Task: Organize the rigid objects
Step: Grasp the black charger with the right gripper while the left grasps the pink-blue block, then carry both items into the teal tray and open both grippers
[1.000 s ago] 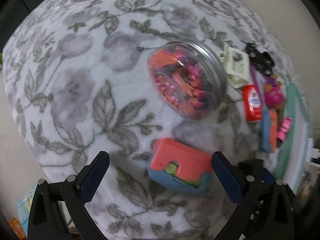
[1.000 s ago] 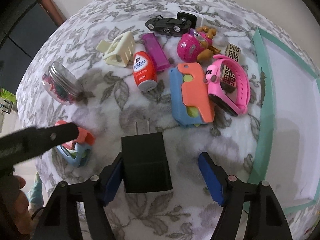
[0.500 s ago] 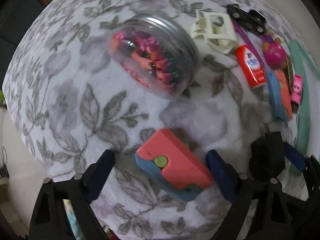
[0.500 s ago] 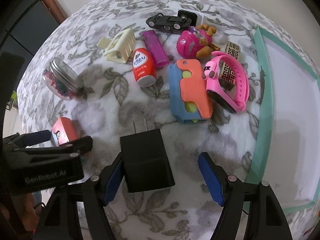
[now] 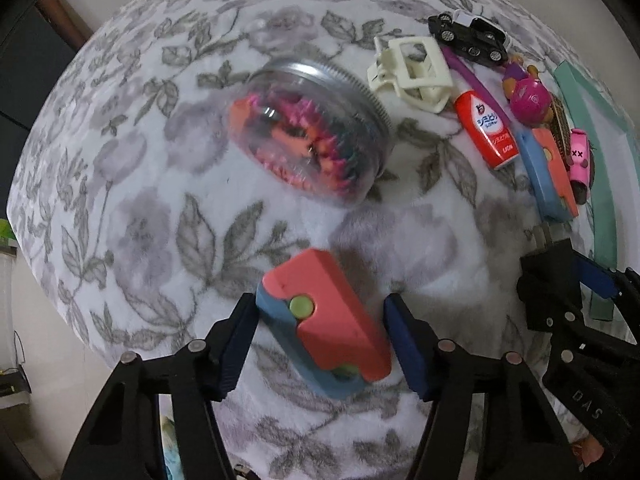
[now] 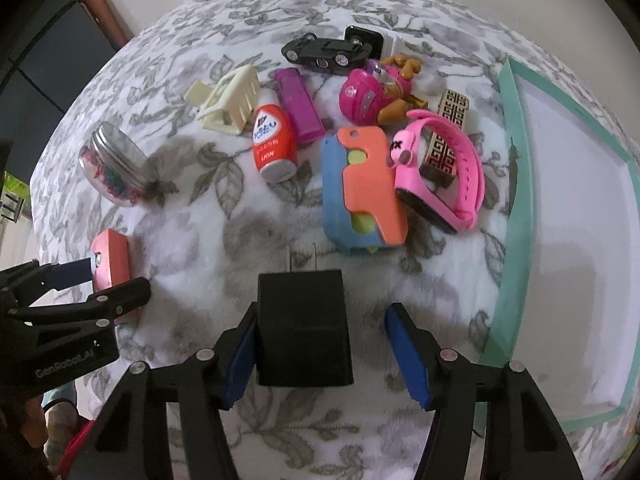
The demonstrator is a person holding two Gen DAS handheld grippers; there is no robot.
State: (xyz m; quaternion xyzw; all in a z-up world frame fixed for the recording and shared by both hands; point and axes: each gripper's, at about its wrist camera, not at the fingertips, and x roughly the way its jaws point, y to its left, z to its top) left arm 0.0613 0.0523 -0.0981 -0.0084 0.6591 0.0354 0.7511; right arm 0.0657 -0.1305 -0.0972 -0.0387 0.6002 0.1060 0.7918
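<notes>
Grey-leafed white fleece cloth (image 6: 240,208) covers the whole work surface, with a pale wall behind it. On it, the left gripper (image 5: 320,338) has its blue-padded fingers spread apart around a small coral-and-blue toy case (image 5: 324,320); the case lies tilted between the pads, close to both, though whether either pad touches it cannot be told. Just beyond that case a clear jar with a metal lid (image 5: 312,136) lies on its side, full of pink and orange bits. The right gripper (image 6: 326,340) is also spread wide, and a black plug adapter (image 6: 302,328) sits against its left pad with a clear gap to the right pad, its two prongs pointing away. Farther out in the right wrist view lies the cluster: a larger coral-and-blue case (image 6: 360,192) just beyond the prongs, a pink watch (image 6: 440,168) looped over a patterned block (image 6: 444,136) at its right, a red-and-white bottle (image 6: 274,144) to its left, a purple lighter (image 6: 298,106) beside the bottle, and a cream hair claw (image 6: 228,100) left of that. At the far side are a pink helmeted puppy toy (image 6: 372,94) and a black toy car (image 6: 324,52). Along the right edge runs a teal-rimmed white tray (image 6: 516,184).
</notes>
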